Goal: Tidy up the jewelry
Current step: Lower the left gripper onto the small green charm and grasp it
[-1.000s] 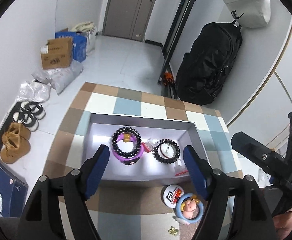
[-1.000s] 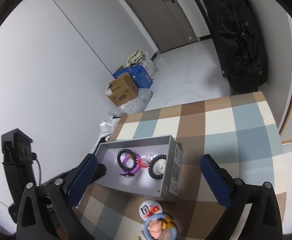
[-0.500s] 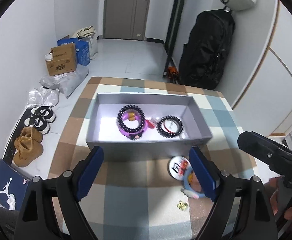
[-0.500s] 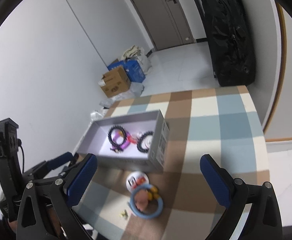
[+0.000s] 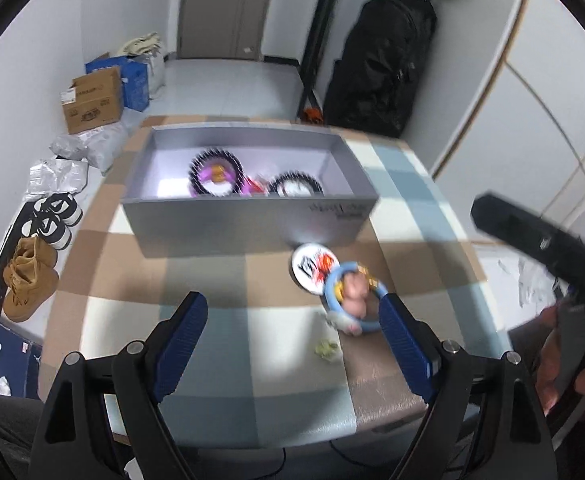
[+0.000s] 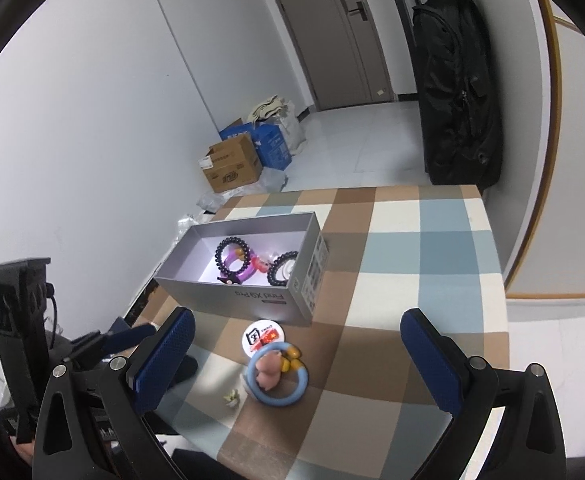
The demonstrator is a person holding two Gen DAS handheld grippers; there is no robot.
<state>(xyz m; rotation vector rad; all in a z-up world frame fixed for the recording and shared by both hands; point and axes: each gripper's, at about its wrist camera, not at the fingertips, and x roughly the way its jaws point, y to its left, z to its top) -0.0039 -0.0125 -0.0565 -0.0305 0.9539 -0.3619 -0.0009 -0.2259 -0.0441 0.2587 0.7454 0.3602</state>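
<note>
A brown, pale blue and cream checked tablecloth [image 6: 396,240] is noted. Black beaded bracelets [image 6: 234,256] and a purple band [image 6: 248,274] are seen in the silver-grey cardboard box [image 6: 228,294]. A light blue ring [image 6: 278,378] is recorded.

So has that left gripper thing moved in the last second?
Yes. The left gripper has pulled back toward the person: a second ago its tips framed the grey box, and now they sit nearer the table's front edge, by the blue ring charm.

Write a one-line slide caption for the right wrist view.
Open right hand-held gripper above a checked table, facing a grey box of beaded bracelets; a blue ring lies outside it.
</note>
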